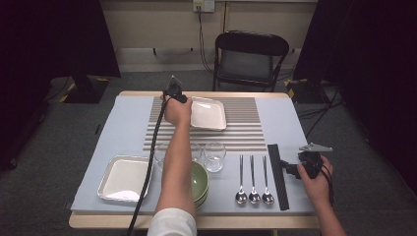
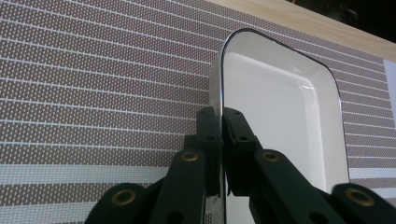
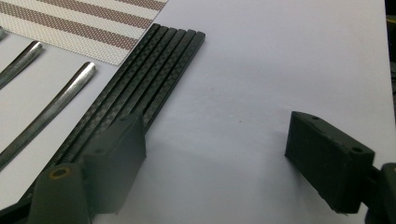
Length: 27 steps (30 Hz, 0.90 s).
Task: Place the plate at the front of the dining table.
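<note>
Left gripper point(image 2: 219, 154) is at the far middle of the table point(image 1: 103, 142), jaws pressed together on the left rim of the white square plate point(image 1: 209, 113). In the left gripper view the rim runs straight up between the two pads, with the plate point(image 2: 275, 112) lying over the striped placemat point(image 2: 93, 84). I cannot tell whether the plate rests flat or is slightly raised at the pinched edge.

Right gripper point(image 3: 215, 158) hovers low at the near right, jaws spread wide with nothing between them, just right of the black chopsticks point(image 3: 154, 79).

Other items: second white plate point(image 1: 123, 178) near left, green bowls point(image 1: 200, 181), two glasses point(image 1: 214, 156), three spoons point(image 1: 253, 179).

Judgement: the step in hand is placing or positioning the square plate on the mat, a table-setting job. The next move calls for settling the plate flat and square to the stripes, then parting the jaws and drawing back sideways without dragging the rim. The right gripper looks ready for the chopsticks.
</note>
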Available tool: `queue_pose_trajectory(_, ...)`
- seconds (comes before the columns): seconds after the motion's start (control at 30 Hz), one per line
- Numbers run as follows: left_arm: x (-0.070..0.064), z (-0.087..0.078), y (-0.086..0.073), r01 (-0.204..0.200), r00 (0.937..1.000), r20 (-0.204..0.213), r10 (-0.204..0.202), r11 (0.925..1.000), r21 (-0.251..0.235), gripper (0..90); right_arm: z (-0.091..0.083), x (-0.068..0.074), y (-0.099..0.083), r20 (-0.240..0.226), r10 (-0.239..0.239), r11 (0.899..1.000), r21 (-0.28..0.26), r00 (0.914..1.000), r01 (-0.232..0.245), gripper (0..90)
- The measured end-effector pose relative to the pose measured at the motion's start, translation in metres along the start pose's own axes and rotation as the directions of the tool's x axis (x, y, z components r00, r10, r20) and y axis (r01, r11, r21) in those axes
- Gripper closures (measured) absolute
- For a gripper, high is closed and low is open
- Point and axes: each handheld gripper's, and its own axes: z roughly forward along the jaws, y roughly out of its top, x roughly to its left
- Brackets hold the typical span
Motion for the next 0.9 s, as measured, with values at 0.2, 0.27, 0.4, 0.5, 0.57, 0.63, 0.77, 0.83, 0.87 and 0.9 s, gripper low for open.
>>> queue_pose_trajectory(0.2, -0.0002, 0.0015, -0.0007, -0.002, 1.0000, 0.001, 0.002, 1.0000, 0.000, 86.2, 0.0000, 0.0001, 0.0000, 0.000, 0.000, 1.000, 0.000, 1.0000, 0.000, 19.4)
queue_pose_trajectory(0.27, 0.0006, 0.0016, -0.0006, -0.013, 0.9999, 0.007, 0.013, 0.9999, 0.011, 86.2, 0.0000, 0.0001, 0.0000, 0.001, -0.001, 1.000, -0.001, 1.0000, 0.001, 19.4)
queue_pose_trajectory(0.4, 0.0000, 0.0035, -0.0018, -0.001, 1.0000, 0.003, 0.001, 1.0000, 0.007, 85.9, -0.0002, 0.0002, 0.0000, 0.001, 0.003, 1.000, 0.002, 1.0000, -0.003, 19.4)
queue_pose_trajectory(0.5, 0.0004, 0.0040, -0.0021, 0.001, 1.0000, 0.005, -0.001, 1.0000, 0.008, 85.9, 0.0000, 0.0001, 0.0000, 0.000, 0.000, 1.000, 0.000, 1.0000, 0.000, 19.4)
queue_pose_trajectory(0.57, 0.0006, 0.0041, -0.0021, 0.002, 1.0000, 0.004, -0.002, 1.0000, 0.008, 85.9, 0.0000, 0.0002, 0.0000, 0.001, 0.000, 1.000, 0.000, 1.0000, 0.000, 19.4)
queue_pose_trajectory(0.63, 0.0010, 0.0045, -0.0019, 0.000, 1.0000, 0.005, 0.000, 1.0000, 0.008, 85.9, 0.0000, 0.0001, 0.0000, 0.002, -0.001, 1.000, -0.001, 1.0000, 0.001, 19.4)
queue_pose_trajectory(0.77, 0.0019, 0.0058, -0.0024, 0.003, 1.0000, 0.005, -0.003, 1.0000, 0.008, 86.1, 0.0000, 0.0003, -0.0001, 0.002, -0.001, 1.000, 0.000, 1.0000, 0.001, 19.5)
queue_pose_trajectory(0.83, 0.0023, 0.0064, -0.0026, 0.005, 1.0000, 0.008, -0.005, 1.0000, 0.007, 86.1, 0.0000, 0.0002, 0.0000, 0.002, -0.001, 1.000, 0.000, 1.0000, 0.001, 19.4)
queue_pose_trajectory(0.87, 0.0026, 0.0065, -0.0027, 0.004, 1.0000, 0.008, -0.005, 1.0000, 0.007, 86.1, 0.0000, 0.0002, 0.0000, 0.002, -0.001, 1.000, 0.000, 1.0000, 0.001, 19.4)
queue_pose_trajectory(0.9, 0.0030, 0.0066, -0.0028, 0.006, 0.9999, 0.010, -0.006, 0.9999, 0.008, 86.1, 0.0000, 0.0002, 0.0000, 0.002, -0.001, 1.000, 0.000, 1.0000, 0.001, 19.4)
